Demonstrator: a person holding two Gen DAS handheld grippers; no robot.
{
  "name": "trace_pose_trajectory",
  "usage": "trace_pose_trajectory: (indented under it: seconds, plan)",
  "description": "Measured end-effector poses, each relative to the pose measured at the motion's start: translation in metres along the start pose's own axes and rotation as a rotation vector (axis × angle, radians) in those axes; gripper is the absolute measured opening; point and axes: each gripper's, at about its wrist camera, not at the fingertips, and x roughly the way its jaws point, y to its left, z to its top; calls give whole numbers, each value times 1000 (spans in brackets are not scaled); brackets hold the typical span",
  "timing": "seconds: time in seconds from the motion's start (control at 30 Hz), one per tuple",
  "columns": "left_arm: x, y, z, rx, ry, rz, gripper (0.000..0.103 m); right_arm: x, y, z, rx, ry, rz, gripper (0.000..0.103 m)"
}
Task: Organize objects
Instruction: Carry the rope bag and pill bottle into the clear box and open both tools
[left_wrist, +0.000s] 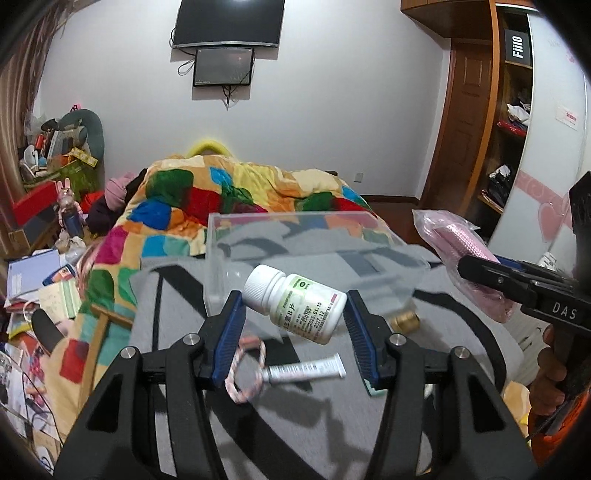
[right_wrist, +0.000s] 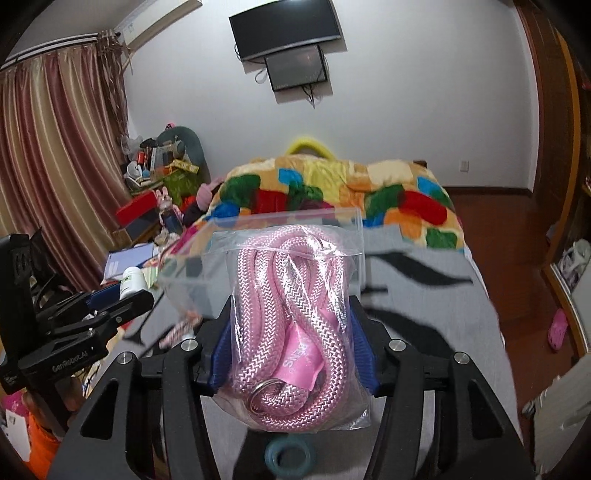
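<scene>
My left gripper (left_wrist: 293, 314) is shut on a white pill bottle (left_wrist: 295, 303), held tilted above the grey bed cover, just short of a clear plastic box (left_wrist: 295, 236). My right gripper (right_wrist: 291, 328) is shut on a clear bag of pink rope (right_wrist: 291, 328), held up in front of the same clear box (right_wrist: 266, 236). The bag of rope shows at the right in the left wrist view (left_wrist: 461, 254). The left gripper with the bottle shows at the left in the right wrist view (right_wrist: 110, 299).
On the grey cover below lie a small white tube (left_wrist: 306, 371), a pink-white cord loop (left_wrist: 245, 369), a gold cap (left_wrist: 404, 319) and a teal ring (right_wrist: 290, 456). A colourful quilt (left_wrist: 229, 199) lies beyond the box. Clutter fills the floor at left.
</scene>
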Motion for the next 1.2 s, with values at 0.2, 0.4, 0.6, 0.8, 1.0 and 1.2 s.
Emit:
trace_pose_trajectory:
  seconds: [0.2, 0.4, 0.6, 0.8, 1.0, 1.2]
  plan:
    - [33, 8, 21, 11, 26, 76, 54, 28, 3, 34, -6, 5, -1, 51]
    - [73, 20, 35, -28, 113, 51, 54, 69, -3, 54, -16, 72, -48, 51]
    - [110, 14, 40, 21, 200, 61, 54, 118, -8, 56, -53, 192, -77, 51]
    - [132, 3, 34, 92, 272, 70, 54, 144, -5, 47, -120, 259, -104, 52]
    - [138, 7, 33, 76, 311, 67, 57, 152, 0, 46, -159, 292, -101, 54]
    - [124, 8, 34, 85, 287, 55, 74, 151, 8, 44, -174, 305, -85, 55]
